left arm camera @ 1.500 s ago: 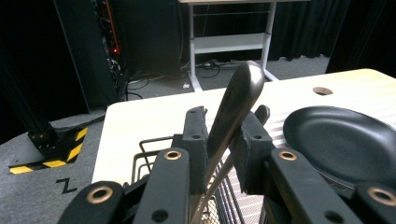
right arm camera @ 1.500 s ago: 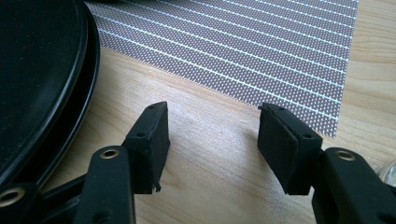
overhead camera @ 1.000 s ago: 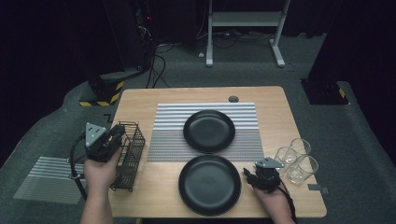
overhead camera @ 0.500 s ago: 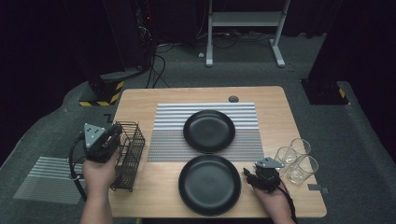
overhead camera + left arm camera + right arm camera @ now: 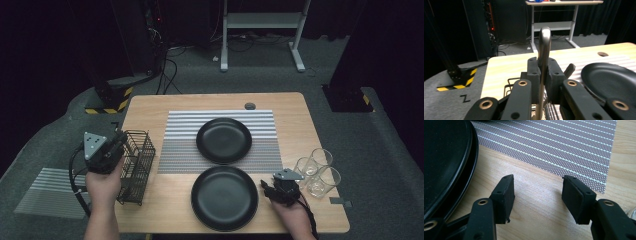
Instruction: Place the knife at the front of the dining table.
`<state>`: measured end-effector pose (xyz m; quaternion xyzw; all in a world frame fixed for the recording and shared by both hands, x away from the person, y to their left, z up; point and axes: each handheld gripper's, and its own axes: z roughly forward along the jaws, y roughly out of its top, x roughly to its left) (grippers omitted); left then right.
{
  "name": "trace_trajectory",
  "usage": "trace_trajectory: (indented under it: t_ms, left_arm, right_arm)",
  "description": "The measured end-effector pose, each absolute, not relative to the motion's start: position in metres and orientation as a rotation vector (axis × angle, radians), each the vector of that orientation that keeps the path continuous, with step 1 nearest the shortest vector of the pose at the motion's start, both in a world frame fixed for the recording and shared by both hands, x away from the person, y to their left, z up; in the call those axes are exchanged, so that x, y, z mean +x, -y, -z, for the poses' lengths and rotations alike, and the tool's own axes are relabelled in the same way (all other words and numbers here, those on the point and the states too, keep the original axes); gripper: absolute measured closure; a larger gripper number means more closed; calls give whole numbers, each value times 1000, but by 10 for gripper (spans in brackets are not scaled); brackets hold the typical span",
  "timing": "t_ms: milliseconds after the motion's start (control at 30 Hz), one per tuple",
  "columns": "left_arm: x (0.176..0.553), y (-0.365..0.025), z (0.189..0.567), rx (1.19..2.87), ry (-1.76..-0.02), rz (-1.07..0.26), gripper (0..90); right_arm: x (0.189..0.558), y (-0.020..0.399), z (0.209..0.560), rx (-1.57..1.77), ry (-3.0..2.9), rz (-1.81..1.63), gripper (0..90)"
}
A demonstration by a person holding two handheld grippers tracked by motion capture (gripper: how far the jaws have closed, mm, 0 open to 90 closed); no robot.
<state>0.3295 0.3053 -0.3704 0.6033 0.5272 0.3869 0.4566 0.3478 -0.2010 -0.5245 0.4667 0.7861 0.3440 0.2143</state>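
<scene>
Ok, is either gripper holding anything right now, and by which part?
The left gripper has just closed on a metal utensil handle, below its rounded top end. The right gripper is open, holding nothing.

This is a lab or recording studio set up for tabletop trials, not a home. Black curtains point(image 5: 621, 22) close off the space, grey carpet point(image 5: 200, 80) covers the floor, and a dark equipment rack point(image 5: 135, 35) with small red lights and loose cables point(image 5: 170, 65) stands behind the wooden bench point(image 5: 295, 115). Yellow-and-black hazard tape point(image 5: 107, 107) marks a stand's base, and a height-adjustable desk frame point(image 5: 260, 25) stands at the back.
</scene>
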Motion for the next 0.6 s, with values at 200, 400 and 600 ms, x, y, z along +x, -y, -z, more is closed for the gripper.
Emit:
trace_trajectory:
  t_ms: [200, 400, 600]
  left_arm:
    - [330, -303, 375, 1509, -1289, -961, 828]
    - [329, -296, 378, 1537, -1248, -989, 825]
    - [333, -296, 379, 1563, -1271, -984, 818]
  right_arm:
    - [348, 201, 525, 1294, -2181, -954, 432]
    - [348, 201, 525, 1294, -2180, -954, 432]
    - [347, 201, 525, 1297, -2179, -954, 432]
